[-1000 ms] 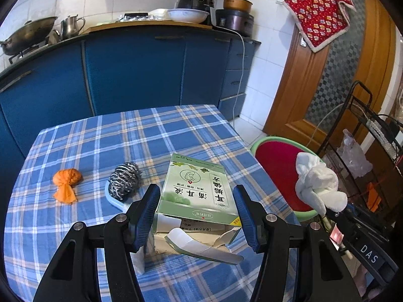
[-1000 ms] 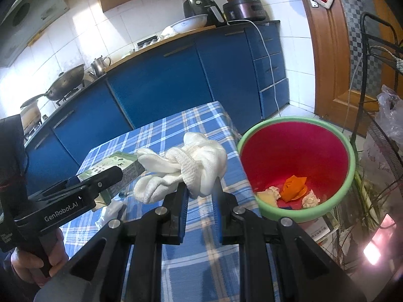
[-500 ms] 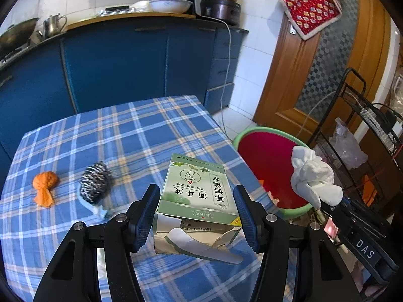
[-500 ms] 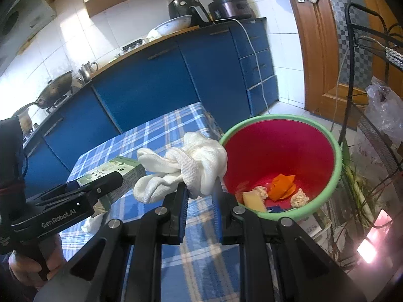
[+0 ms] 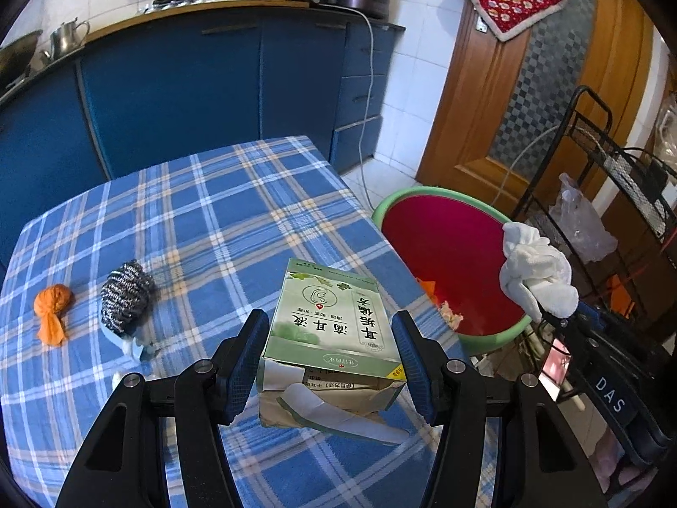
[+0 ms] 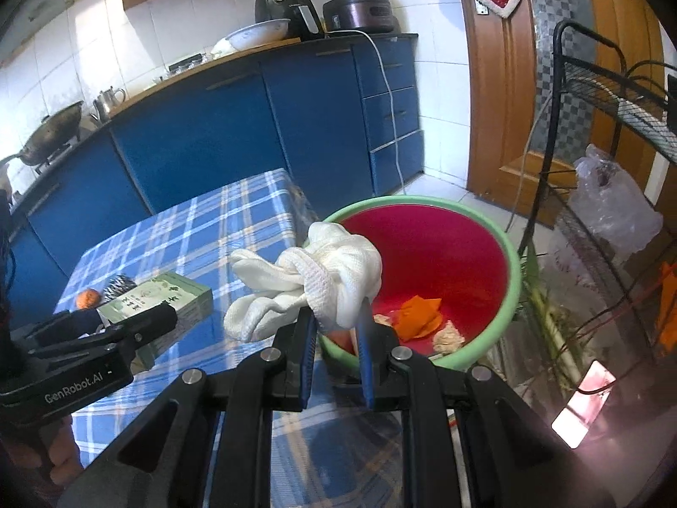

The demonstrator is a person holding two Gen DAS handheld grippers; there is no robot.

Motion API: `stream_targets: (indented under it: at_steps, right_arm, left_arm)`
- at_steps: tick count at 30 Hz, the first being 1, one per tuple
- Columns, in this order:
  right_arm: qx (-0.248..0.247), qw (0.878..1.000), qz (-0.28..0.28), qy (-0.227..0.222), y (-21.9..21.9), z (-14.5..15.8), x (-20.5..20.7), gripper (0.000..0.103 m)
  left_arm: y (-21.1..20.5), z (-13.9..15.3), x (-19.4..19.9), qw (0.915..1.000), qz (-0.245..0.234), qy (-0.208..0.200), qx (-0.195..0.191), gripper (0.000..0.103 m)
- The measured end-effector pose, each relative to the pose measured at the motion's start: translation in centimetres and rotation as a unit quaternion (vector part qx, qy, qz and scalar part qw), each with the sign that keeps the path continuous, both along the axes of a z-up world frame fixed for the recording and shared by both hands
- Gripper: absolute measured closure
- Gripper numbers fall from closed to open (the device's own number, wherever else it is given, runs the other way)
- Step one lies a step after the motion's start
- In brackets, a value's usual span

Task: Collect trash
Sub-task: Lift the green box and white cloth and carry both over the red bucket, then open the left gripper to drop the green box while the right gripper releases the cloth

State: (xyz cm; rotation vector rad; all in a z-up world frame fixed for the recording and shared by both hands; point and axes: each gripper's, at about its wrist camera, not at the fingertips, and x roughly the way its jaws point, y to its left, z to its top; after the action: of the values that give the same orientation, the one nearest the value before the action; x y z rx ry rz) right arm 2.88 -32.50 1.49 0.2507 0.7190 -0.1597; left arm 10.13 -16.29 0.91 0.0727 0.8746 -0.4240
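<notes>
My left gripper is shut on a torn green medicine box and holds it above the blue checked table, near its right edge. My right gripper is shut on a crumpled white cloth and holds it over the near rim of the red bin with a green rim. The bin holds orange and pale scraps. The cloth and the bin also show in the left wrist view. An orange wad and a steel scourer lie on the table's left.
The bin stands on the floor off the table's right edge. A black wire rack with a plastic bag stands right of it. Blue cabinets run behind the table. A wooden door is at the back right.
Both grippers have moved right, toward the bin, each with its load. The white cloth now hangs over the bin's near rim. Neither grip has changed.
</notes>
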Motion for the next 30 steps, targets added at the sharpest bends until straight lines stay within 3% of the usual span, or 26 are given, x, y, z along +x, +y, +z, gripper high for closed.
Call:
stream_targets:
  at_steps: [30]
  right_arm:
    - [0.007,0.999,-0.032,0.013,-2.8,-1.2,-0.1,0.083]
  left_arm:
    - [-3.6,-0.8,0.3,0.9991,-0.027,0.011,0.030,0.041]
